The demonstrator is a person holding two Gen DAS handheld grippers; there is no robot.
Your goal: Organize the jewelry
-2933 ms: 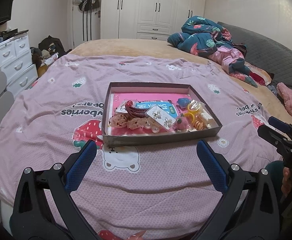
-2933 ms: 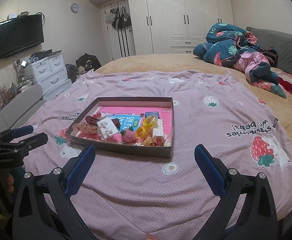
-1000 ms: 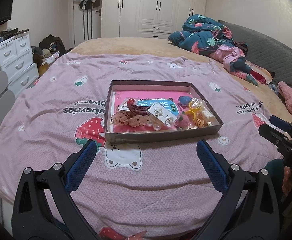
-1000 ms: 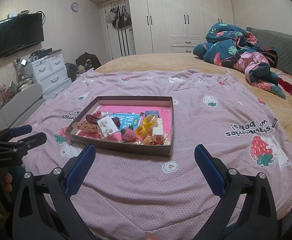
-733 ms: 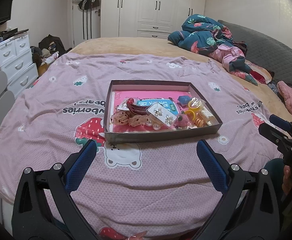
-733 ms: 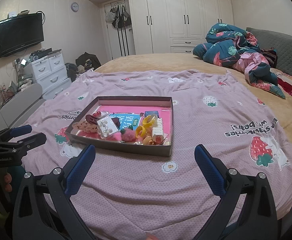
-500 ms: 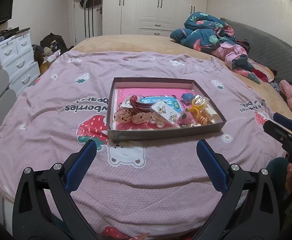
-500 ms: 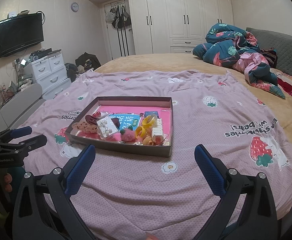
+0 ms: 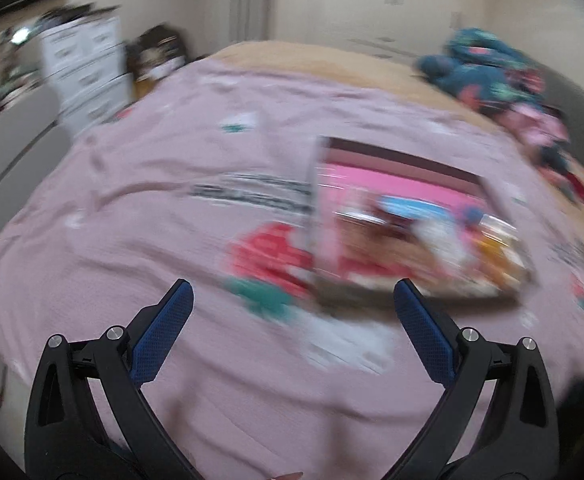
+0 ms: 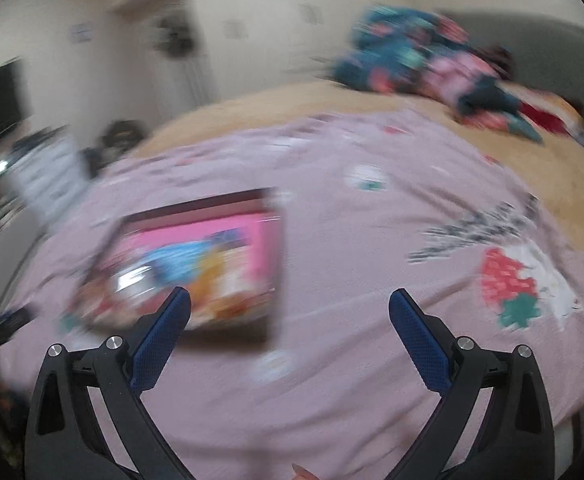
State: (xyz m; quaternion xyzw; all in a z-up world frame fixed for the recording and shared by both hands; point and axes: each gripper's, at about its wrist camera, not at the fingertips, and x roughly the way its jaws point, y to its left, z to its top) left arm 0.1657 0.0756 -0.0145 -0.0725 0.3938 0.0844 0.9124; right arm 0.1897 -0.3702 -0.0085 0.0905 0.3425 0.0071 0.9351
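Both views are blurred by motion. A shallow brown box with a pink floor [image 9: 404,178] holds a heap of jewelry and hair pieces [image 9: 432,236] on the pink strawberry quilt. It lies ahead and to the right of my left gripper [image 9: 292,300], which is open and empty. In the right wrist view the box [image 10: 252,216] lies ahead and to the left of my right gripper [image 10: 290,306], also open and empty, its left finger [image 10: 160,332] overlapping the box's near edge. Single pieces cannot be told apart.
The pink quilt [image 9: 152,200] covers the near bed, with a tan blanket [image 10: 392,96] beyond. Bunched blue and pink bedding [image 10: 420,60] lies at the far right. White drawers [image 9: 84,68] stand left of the bed.
Both grippers have swung fast and moved closer over the bed. The box now sits right of centre in the left view and left of centre in the right view. Both jaws stay open.
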